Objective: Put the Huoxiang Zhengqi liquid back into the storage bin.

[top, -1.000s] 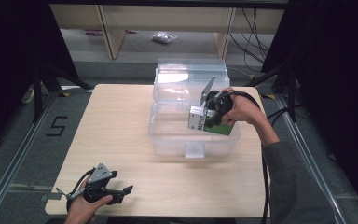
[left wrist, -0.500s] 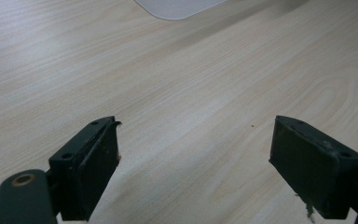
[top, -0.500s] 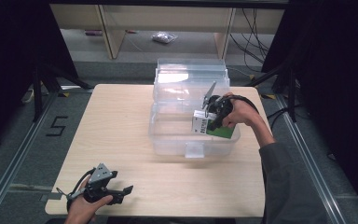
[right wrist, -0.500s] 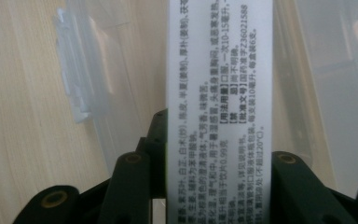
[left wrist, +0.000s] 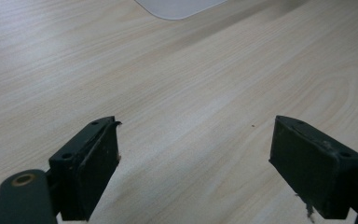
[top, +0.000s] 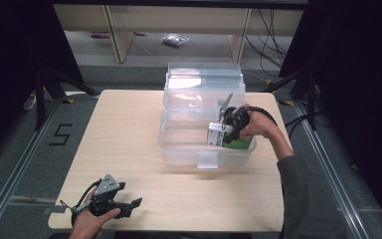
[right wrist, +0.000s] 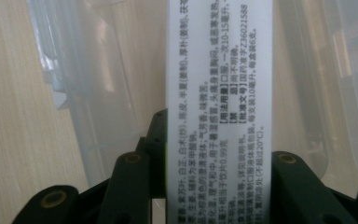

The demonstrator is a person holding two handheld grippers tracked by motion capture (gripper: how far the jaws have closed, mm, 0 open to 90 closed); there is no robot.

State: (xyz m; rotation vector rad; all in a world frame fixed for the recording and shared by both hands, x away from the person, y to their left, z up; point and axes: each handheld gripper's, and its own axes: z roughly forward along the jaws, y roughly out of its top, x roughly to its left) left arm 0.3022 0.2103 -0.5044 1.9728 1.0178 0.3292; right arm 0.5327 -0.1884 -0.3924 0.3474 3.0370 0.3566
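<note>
- where the right gripper [top: 227, 130] reaches into the clear plastic bin [top: 179, 144], its fingers are clamped on a white and green carton [top: 218, 136], one finger on each broad face.
- in the right gripper view the carton [right wrist: 219, 93] stands between the two black fingers [right wrist: 129, 186], its white side panel with small printed text facing the camera; a thin green edge shows at its left.
- the carton sits low inside the near right part of the bin, close to the front wall; contact with the bin floor cannot be told.
- the bin rests on the far middle of the pale wood worktop [top: 129, 124], its lid [top: 204, 79] raised behind it, a small latch tab on its front wall.
- the right hand [top: 258, 124] grips the tool from above the bin's right rim.
- the left gripper [top: 127, 206] lies at the near left corner of the worktop, held by the left hand [top: 87, 224].
- in the left gripper view its fingers [left wrist: 91, 168] are spread wide, nothing between them, bare wood grain below; whether they touch the surface cannot be told.
- the two grippers are well apart.
</note>
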